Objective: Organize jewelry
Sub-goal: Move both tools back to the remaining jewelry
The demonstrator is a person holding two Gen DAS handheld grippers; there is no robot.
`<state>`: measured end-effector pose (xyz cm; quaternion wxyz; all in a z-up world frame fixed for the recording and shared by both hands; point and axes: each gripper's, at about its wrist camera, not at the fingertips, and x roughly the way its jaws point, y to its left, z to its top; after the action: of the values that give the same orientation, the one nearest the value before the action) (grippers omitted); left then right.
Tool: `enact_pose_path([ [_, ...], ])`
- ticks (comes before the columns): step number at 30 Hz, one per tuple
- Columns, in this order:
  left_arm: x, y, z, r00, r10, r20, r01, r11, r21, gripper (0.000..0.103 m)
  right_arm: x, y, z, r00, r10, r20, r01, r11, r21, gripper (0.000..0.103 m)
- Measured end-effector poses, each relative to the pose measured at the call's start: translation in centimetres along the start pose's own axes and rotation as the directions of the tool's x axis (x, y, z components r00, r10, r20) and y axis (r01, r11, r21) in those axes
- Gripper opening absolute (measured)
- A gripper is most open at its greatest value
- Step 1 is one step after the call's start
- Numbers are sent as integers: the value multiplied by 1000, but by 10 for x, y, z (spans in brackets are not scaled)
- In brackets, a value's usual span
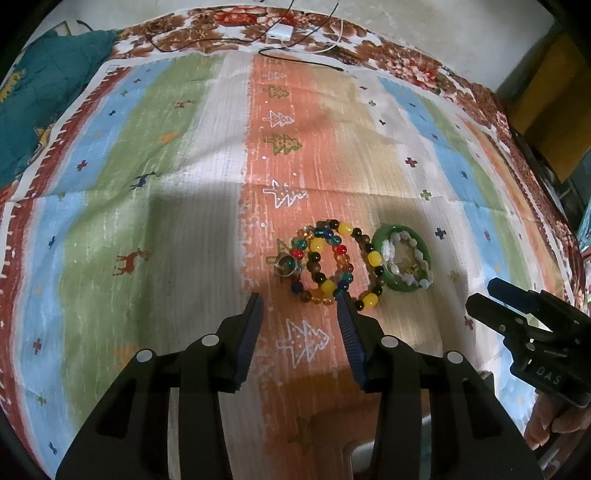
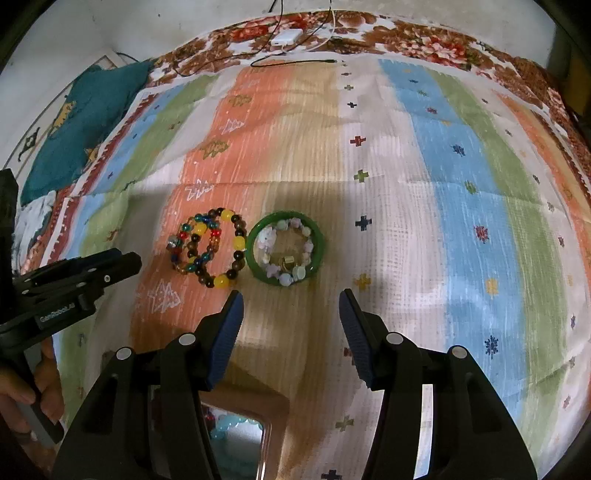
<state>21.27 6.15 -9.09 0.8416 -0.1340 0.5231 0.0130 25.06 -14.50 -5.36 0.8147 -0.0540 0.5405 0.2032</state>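
While cables (image 1: pixel 236 38) lie far back, bracelets (image 2: pixel 208 247) crowd together.

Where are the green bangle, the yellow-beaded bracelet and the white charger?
green bangle (image 2: pixel 255 254), right wrist view, left rim.
yellow-beaded bracelet (image 2: pixel 238 242), right wrist view, a yellow bead.
white charger (image 1: pixel 280 32), left wrist view, its top.

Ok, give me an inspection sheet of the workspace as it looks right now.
Surface: striped cloth over a floral sheet.
Job's things: beaded bracelets beside a green bangle; pale bead bracelet lies inside the bangle.
Clutter: teal fabric at far left; box with pale blue beads at the near edge.
Grippers: left gripper and right gripper both open, empty, short of the jewelry.
Cables: dark and white leads by a white adapter.
Surroundings: pale wall.
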Motion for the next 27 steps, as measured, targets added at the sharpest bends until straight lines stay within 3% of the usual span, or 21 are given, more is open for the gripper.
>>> enact_pose_path([
  [27, 41, 8, 20, 999, -3, -45, 3, 1000, 2, 42, 41, -15, 13, 998, 14, -67, -10, 998, 60, 54],
])
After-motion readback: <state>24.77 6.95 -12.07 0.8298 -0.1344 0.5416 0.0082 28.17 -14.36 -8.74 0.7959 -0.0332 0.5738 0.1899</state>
